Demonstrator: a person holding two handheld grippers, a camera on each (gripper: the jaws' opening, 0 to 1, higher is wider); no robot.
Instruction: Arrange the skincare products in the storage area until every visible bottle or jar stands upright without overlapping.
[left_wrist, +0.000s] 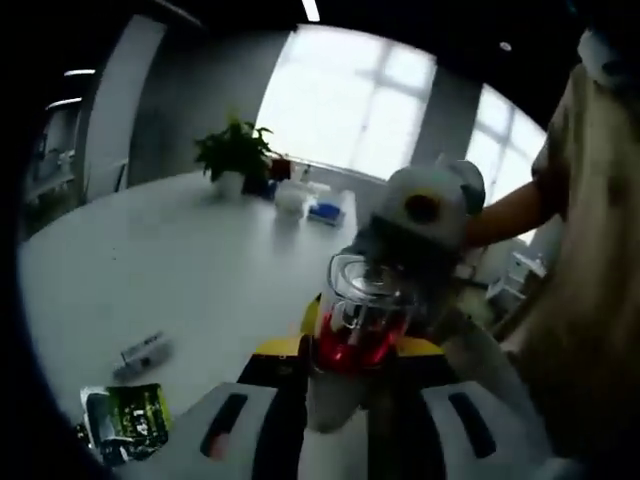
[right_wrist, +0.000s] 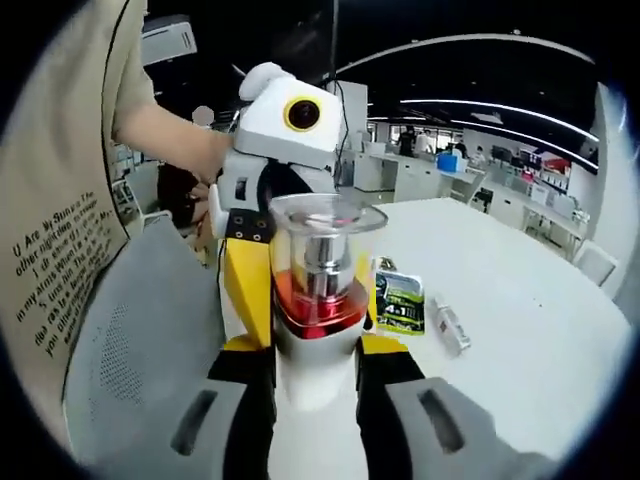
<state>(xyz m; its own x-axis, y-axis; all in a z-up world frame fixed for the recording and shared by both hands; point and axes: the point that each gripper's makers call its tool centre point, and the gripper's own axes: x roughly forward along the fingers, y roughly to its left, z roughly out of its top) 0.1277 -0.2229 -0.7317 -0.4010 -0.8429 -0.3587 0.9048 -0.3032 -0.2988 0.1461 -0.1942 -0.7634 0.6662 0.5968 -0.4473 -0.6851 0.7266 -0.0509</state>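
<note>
White tabletop (right_wrist: 520, 300) runs wide under an open office with big windows, a potted plant (left_wrist: 235, 155) and small containers at its far end. Held above it between the two tools is a pump bottle (right_wrist: 318, 290) with a clear cap, a red band and a white base. The right gripper (right_wrist: 315, 385) is closed on its white base. In the left gripper view the left gripper (left_wrist: 340, 400) seems to clasp the same bottle (left_wrist: 358, 330), though blur makes the contact there hard to confirm. A green sachet (right_wrist: 400, 303) and a small silver tube (right_wrist: 450, 325) lie flat on the table just beyond. To do this step well, I would let one tool take the weight before the other releases, keep the bottle vertical, and lower it onto bare tabletop well apart from the sachet and tube, loosening only once the base sits flat.
</note>
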